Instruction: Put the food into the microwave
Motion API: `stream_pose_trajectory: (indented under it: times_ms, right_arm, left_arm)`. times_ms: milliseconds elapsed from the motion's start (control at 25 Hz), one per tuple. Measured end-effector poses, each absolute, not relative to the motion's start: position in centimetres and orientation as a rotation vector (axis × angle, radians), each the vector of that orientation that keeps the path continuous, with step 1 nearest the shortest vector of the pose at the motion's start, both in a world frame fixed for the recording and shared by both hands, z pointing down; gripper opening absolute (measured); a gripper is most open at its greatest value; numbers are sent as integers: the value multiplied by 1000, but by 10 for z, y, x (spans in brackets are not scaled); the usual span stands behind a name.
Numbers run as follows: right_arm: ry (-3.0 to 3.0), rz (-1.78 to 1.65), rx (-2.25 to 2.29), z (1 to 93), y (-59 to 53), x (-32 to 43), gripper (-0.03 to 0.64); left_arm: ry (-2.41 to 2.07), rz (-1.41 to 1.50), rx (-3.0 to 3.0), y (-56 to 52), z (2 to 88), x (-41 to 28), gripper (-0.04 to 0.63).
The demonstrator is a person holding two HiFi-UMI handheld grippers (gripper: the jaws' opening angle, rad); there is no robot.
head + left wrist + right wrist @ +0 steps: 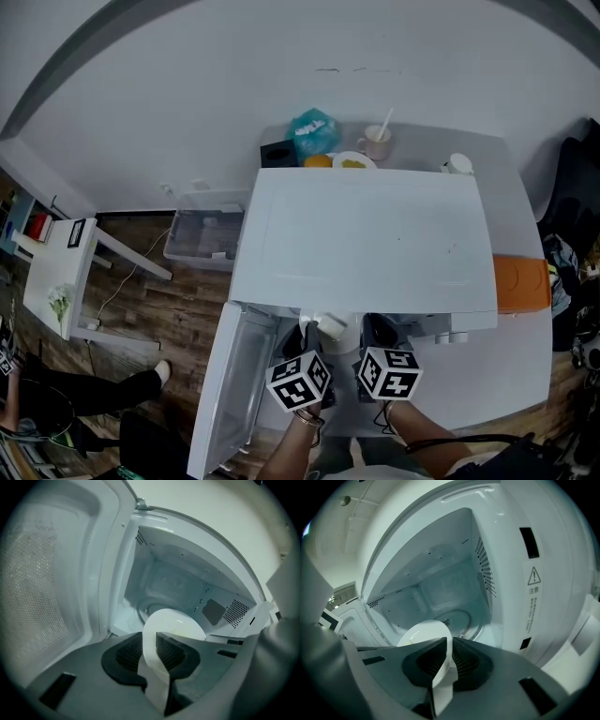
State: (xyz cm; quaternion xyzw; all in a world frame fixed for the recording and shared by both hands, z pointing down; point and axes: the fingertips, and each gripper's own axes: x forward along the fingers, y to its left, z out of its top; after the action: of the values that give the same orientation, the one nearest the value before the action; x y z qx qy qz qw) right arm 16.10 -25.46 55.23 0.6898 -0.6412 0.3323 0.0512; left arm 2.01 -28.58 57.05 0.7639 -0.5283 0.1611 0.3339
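A glossy white round plate (pixel 174 622) is pinched at its rim by left gripper (pixel 153 641) and right gripper (pixel 449 645), with the open microwave (pixel 366 234) at twelve o'clock.

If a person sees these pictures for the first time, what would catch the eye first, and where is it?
The big white microwave fills the middle of the head view, its door swung open to the left. At its opening, the left tool and the right tool each clamp the rim of one white plate, just in front of the cavity.
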Motion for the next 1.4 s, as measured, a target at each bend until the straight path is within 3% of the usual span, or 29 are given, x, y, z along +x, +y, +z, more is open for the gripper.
stream_pose_trajectory:
  times_ms: [1400]
  right_arm:
    - [-1813, 1008, 2354, 566, -281, 181, 41]
  left_arm:
    - [-1357, 401, 2165, -340, 574, 45, 84]
